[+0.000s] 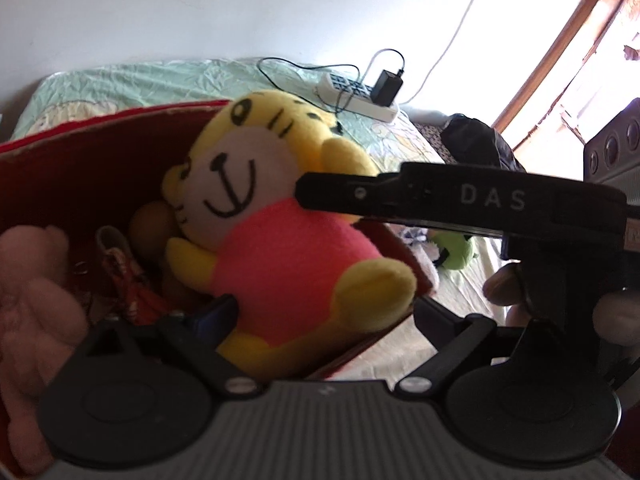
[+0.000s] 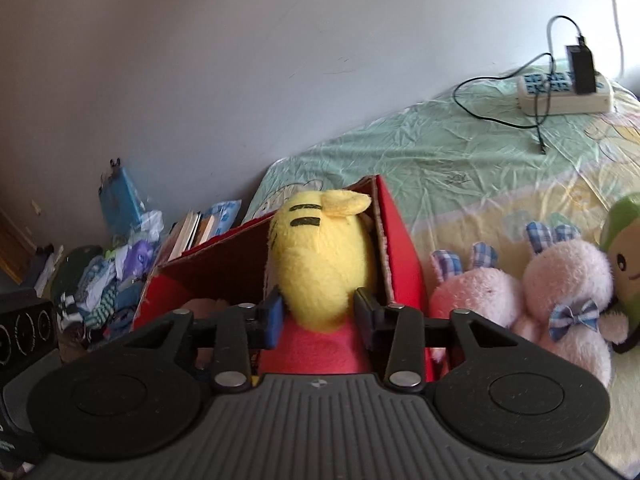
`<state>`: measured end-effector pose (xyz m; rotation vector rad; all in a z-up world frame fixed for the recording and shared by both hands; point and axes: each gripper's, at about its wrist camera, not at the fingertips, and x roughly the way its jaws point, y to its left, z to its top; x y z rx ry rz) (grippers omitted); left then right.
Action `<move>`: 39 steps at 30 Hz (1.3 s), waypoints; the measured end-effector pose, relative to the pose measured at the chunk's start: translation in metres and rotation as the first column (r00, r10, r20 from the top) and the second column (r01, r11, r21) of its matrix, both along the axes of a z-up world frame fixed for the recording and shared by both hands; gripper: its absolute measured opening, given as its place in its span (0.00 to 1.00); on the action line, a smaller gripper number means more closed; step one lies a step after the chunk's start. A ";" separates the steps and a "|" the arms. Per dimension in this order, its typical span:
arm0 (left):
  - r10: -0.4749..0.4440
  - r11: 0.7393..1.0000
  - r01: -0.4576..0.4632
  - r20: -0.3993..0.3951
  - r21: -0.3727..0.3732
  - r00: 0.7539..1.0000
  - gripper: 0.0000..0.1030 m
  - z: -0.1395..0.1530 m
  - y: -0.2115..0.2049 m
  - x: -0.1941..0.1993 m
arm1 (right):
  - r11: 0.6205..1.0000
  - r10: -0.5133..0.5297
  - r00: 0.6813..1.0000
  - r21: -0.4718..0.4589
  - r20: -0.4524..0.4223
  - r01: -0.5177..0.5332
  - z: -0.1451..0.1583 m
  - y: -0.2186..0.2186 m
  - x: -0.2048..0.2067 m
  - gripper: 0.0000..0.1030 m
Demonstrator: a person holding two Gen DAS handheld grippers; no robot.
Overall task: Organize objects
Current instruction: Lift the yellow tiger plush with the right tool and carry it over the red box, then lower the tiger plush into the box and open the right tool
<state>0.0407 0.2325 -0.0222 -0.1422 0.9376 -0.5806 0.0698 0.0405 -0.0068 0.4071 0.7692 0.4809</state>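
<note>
**Tiger plush held over the red box on the bed**

At far left in the left wrist view, a pale pink plush (image 1: 28, 280) lies inside the red cardboard box (image 1: 80, 160), beside a small red-and-white item too blurred to name. The left tool (image 1: 324, 312) sits low at the box's near edge with its fingers spread wide on either side of the yellow tiger plush (image 1: 272, 240); whether they touch it cannot be told from this view. The tiger, in a pink shirt, is tilted, face toward this camera, over the open box.

The right tool (image 2: 318, 316) pinches the tiger plush (image 2: 320, 264) from behind, its fingers pressed against the sides at the neck, with the toy's head above the box's (image 2: 400, 248) opening. In the left wrist view the same tool (image 1: 304, 190) reaches in from the right, a hand (image 1: 504, 288) beneath it.

To the right of the box, two pink bunny plushes (image 2: 520, 300) with blue checked ears lie on the bed (image 2: 440, 152), touching each other, and a green plush (image 2: 624, 248) sits just beside them. A white power strip (image 2: 564, 92) with a black adapter rests farther back on the sheet.
</note>
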 end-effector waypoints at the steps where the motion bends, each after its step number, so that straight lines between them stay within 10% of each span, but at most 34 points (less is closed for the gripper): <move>1: -0.007 1.000 0.007 0.003 0.009 1.000 0.92 0.000 -0.004 -0.001 | 1.000 -0.006 1.000 0.000 -0.005 0.006 -0.002 -0.001 0.000 0.39; 39: 0.112 0.948 -0.105 -0.006 0.299 0.994 0.98 -0.004 -0.027 -0.012 | 0.995 -0.034 0.999 0.090 0.018 0.032 -0.007 -0.021 -0.039 0.29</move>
